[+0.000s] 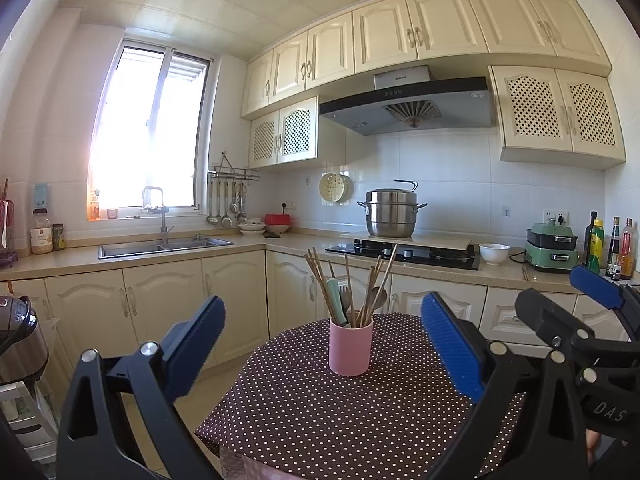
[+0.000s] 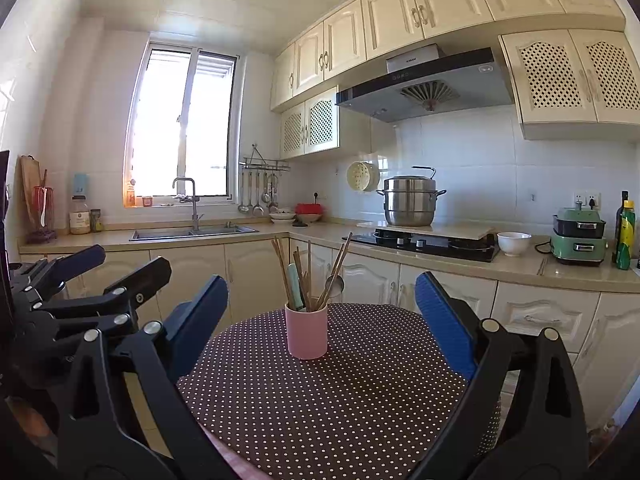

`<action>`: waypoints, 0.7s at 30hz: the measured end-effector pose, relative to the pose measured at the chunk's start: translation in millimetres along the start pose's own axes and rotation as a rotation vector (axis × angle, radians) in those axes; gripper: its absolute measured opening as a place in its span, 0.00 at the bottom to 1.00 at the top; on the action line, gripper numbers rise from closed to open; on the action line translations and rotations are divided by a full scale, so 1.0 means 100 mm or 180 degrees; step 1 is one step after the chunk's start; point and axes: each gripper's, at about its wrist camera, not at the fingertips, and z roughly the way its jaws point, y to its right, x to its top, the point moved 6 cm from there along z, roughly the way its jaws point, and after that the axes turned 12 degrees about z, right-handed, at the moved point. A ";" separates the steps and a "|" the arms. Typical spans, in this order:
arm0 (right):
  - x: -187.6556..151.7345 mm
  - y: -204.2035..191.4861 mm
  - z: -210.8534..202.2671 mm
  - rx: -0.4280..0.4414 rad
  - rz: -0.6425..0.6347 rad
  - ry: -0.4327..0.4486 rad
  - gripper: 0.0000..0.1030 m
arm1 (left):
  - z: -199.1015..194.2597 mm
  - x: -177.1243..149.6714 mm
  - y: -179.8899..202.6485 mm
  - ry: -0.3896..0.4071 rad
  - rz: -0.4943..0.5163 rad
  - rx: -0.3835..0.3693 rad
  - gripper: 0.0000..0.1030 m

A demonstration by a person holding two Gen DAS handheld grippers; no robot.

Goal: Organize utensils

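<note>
A pink cup (image 1: 351,347) stands upright on a round table with a brown dotted cloth (image 1: 320,420). It holds several wooden chopsticks (image 1: 320,280), a teal-handled utensil (image 1: 335,295) and a metal spoon (image 1: 378,295). The cup also shows in the right wrist view (image 2: 307,331). My left gripper (image 1: 324,340) is open and empty, its fingers well apart, short of the cup. My right gripper (image 2: 320,320) is open and empty too, held beside the left one. Each gripper shows at the edge of the other's view.
Behind the table runs an L-shaped counter with a sink (image 1: 164,247), a stove (image 1: 404,254) with a steel pot (image 1: 391,213), a white bowl (image 1: 494,253), a green appliance (image 1: 552,246) and bottles (image 1: 608,246). A rice cooker (image 1: 18,340) stands at the left.
</note>
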 end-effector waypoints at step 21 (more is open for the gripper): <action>-0.02 0.11 0.50 -0.0033 0.0088 -0.0131 0.90 | 0.57 -0.01 0.02 -0.0144 0.0043 -0.0025 0.94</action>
